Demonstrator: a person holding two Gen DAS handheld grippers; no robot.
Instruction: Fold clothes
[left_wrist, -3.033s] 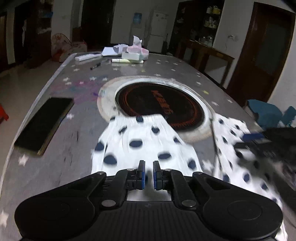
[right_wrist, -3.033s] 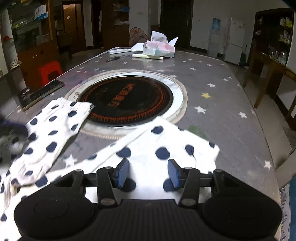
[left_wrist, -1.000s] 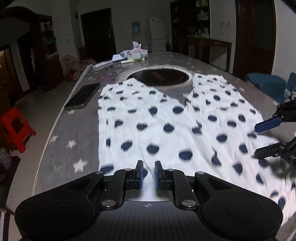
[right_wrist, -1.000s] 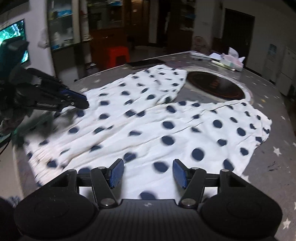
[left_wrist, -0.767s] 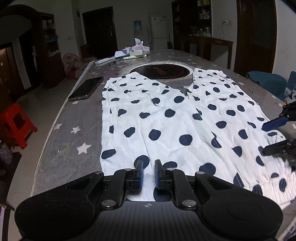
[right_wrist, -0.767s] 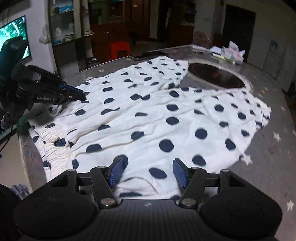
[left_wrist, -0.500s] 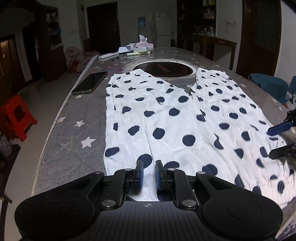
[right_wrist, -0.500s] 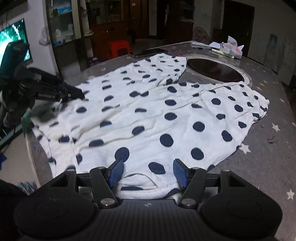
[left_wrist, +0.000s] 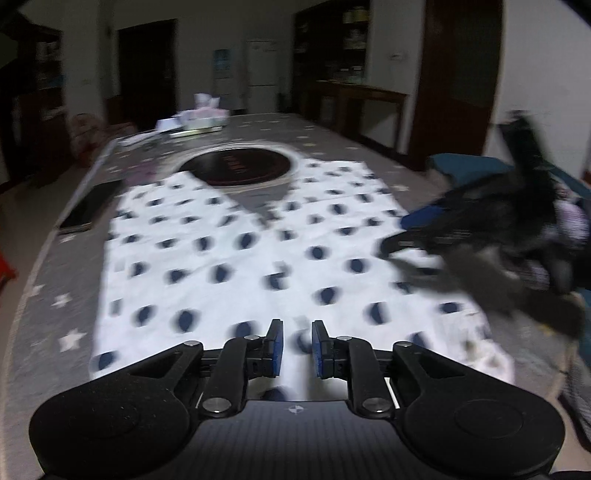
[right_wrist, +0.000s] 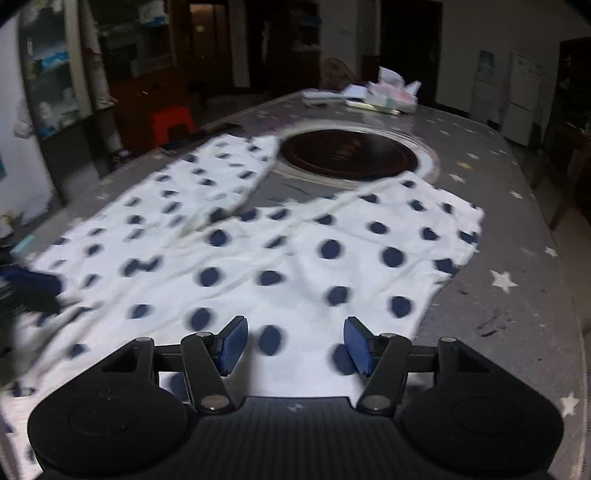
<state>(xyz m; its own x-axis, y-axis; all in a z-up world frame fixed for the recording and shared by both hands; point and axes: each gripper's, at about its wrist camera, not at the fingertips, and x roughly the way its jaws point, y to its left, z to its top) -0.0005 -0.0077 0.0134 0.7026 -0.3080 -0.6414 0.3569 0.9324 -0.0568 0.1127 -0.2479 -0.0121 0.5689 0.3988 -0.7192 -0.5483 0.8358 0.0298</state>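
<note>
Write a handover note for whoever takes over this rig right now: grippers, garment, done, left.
Left gripper: fingers narrowly apart over the waist edge; grip unclear through blur.
Right gripper: open, holding nothing, low over the garment's near right side.
Polka-dot pants: spread flat on the star-print table, both legs pointing toward the round dark hotplate.
Done: laid out flat.
Left: every fold; none is visible yet.
Note the phone beside the left leg.

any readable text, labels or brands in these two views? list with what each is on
None can be read.
Dark round plate set in the table: lettering across its middle, too blurred to read.
Poster on the far wall: print too small to read.
Polka-dot garment, tissue box, phone: no text visible.
</note>
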